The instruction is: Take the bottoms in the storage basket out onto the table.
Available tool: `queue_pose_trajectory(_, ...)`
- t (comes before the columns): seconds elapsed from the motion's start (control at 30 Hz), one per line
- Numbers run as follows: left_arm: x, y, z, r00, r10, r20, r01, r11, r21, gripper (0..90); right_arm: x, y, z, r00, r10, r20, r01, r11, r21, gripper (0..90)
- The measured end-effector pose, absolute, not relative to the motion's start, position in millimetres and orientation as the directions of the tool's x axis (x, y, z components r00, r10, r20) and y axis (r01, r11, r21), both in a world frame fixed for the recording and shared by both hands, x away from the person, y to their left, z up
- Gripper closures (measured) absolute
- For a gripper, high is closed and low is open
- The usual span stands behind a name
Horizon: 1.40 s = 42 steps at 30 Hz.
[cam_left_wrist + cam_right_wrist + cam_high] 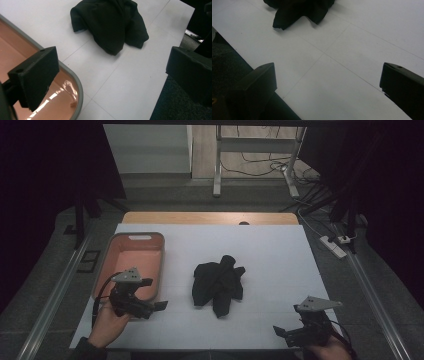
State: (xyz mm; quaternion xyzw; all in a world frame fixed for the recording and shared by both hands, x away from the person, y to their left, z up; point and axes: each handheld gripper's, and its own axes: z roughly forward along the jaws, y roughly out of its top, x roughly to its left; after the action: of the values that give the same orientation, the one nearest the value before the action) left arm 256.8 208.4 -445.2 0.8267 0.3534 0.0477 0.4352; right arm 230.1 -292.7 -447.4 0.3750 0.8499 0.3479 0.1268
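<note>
Left gripper and right gripper flank the black cloth, jaws spread wide, hand-held low.

The high view looks forward and down over the whole counter. Each gripper view sits low and close behind its own hand-held gripper, facing ahead; all three share the black cloth.

bare table around cloth; basket left

Two hand-held black two-fingered grippers, left gripper and right gripper, each topped by a grey three-cornered plate, with blocky matte-black fingers, black trailing cables, dark sleeve.
</note>
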Motion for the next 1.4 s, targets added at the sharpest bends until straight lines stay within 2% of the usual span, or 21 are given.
queue_pose_trajectory(1.4,229,245,-454,0.679,0.685,-0.265,0.588,-0.291,0.754,0.0,230,-291,-447,-0.683,0.729,0.039,0.552,0.480,0.681,1.0)
